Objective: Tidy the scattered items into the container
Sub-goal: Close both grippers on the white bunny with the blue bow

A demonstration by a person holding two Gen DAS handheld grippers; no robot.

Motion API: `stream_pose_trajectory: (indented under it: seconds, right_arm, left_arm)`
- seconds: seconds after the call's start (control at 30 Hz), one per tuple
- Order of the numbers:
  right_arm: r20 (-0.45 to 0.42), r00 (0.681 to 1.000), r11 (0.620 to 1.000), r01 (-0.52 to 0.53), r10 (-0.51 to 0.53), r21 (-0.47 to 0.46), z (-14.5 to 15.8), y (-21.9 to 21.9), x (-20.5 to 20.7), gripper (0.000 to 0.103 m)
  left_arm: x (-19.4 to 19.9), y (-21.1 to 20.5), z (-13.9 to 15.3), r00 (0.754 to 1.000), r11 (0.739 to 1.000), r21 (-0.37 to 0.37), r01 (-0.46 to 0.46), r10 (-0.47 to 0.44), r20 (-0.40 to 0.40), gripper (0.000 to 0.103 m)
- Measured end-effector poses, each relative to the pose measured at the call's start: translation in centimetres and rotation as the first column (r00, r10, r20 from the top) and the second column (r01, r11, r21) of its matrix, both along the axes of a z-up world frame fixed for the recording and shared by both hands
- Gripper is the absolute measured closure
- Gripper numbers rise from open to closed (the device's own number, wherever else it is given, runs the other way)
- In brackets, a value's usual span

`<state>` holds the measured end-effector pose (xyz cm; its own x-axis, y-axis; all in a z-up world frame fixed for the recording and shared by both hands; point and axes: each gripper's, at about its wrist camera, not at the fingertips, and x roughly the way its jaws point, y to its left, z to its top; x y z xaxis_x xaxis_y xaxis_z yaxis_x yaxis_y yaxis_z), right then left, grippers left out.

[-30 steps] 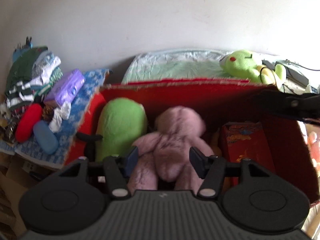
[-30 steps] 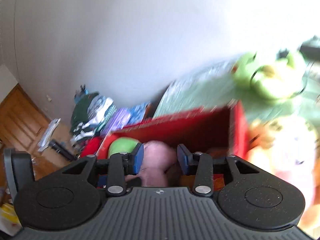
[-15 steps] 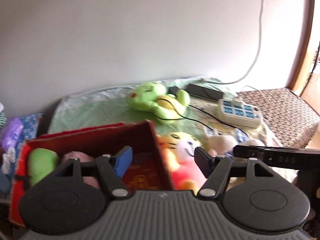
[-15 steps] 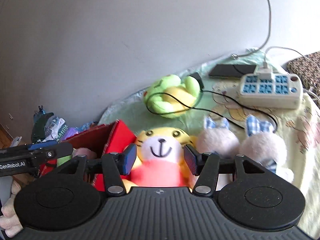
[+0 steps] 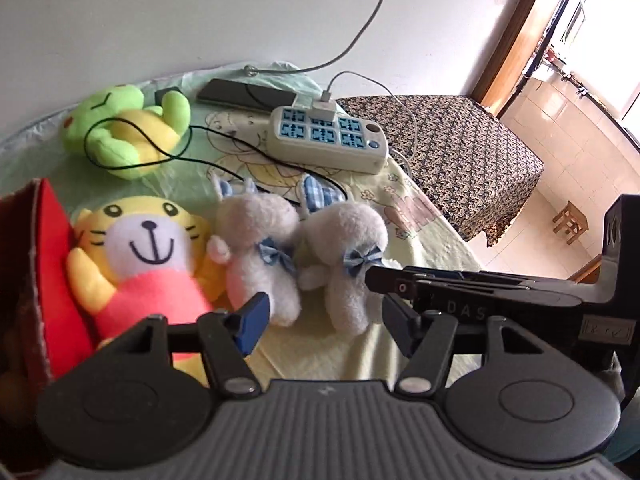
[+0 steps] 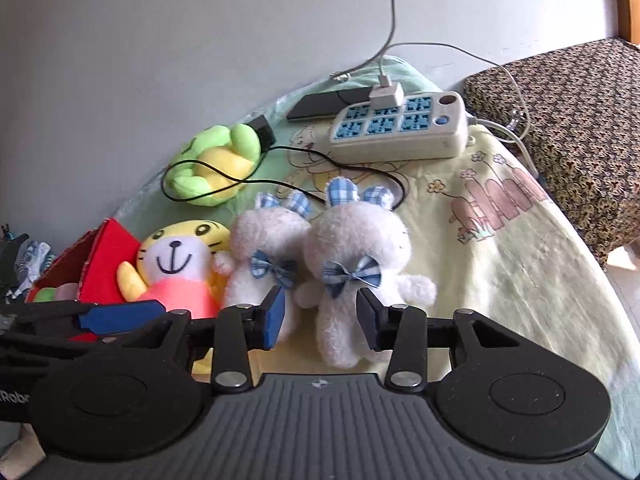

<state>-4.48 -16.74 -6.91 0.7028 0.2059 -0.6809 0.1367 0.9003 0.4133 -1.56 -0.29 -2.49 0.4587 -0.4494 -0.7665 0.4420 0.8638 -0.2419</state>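
Two white bunny plushes with blue bows lie side by side on the bed, the left bunny (image 5: 256,236) (image 6: 268,252) and the right bunny (image 5: 344,248) (image 6: 356,256). A yellow tiger plush (image 5: 144,248) (image 6: 180,264) leans against the red box (image 5: 52,264) (image 6: 96,264). A green frog plush (image 5: 124,132) (image 6: 216,160) lies further back, under a black cable. My left gripper (image 5: 324,320) is open and empty, just short of the bunnies. My right gripper (image 6: 322,318) is open around the right bunny's legs, not touching.
A white and blue power strip (image 5: 328,140) (image 6: 400,128) with a charger, a dark phone (image 5: 244,96) and cables lie behind the toys. A patterned cloth-covered surface (image 5: 452,148) stands to the right, past the bed's edge. The red box holds green and pink plushes (image 6: 56,292).
Both grippers swung right from over the red box to the toys on the bed. They now sit lower and closer to the two bunnies. Both stayed open.
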Motion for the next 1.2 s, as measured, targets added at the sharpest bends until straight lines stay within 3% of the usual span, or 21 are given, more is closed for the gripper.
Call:
stream_pose_trajectory:
  seconds: [0.23, 0.37, 0.53, 0.77, 1.07, 1.2]
  right_arm:
    - [0.004, 0.998, 0.996, 0.070, -0.070, 0.062, -0.3, -3.5, 0.7, 0.063]
    - [0.002, 0.999, 0.992, 0.040, -0.040, 0.116, -0.7, -3.9, 2.1, 0.053]
    - [-0.031, 0.999, 0.991, 0.013, -0.009, 0.133, -1.7, -3.5, 4.0, 0.049]
    - [-0.076, 0.997, 0.991, 0.007, 0.003, 0.137, -2.9, -3.4, 5.0, 0.045]
    - [-0.105, 0.994, 0.981, 0.030, -0.010, 0.194, -4.4, -3.5, 5.8, 0.039]
    - [-0.098, 0.995, 0.986, 0.005, 0.011, 0.165, -4.1, -2.9, 6.0, 0.045]
  left_arm:
    - [2.0, -2.6, -2.4, 0.997, 0.998, -0.040, 0.046, -0.048, -0.057, 0.041]
    - [3.0, -3.1, -3.8, 0.992, 0.995, -0.078, 0.054, -0.062, -0.107, 0.041]
    - [4.0, -4.2, -4.9, 0.991, 0.996, -0.046, 0.078, -0.083, -0.103, 0.041]
    - [5.9, -4.8, -6.7, 0.986, 0.996, -0.036, 0.079, -0.083, -0.143, 0.058]
    - [6.6, -4.8, -7.4, 0.986, 0.996, -0.044, 0.079, -0.085, -0.146, 0.056]
    - [6.5, -4.6, -7.5, 0.986, 0.996, -0.057, 0.072, -0.079, -0.147, 0.056]
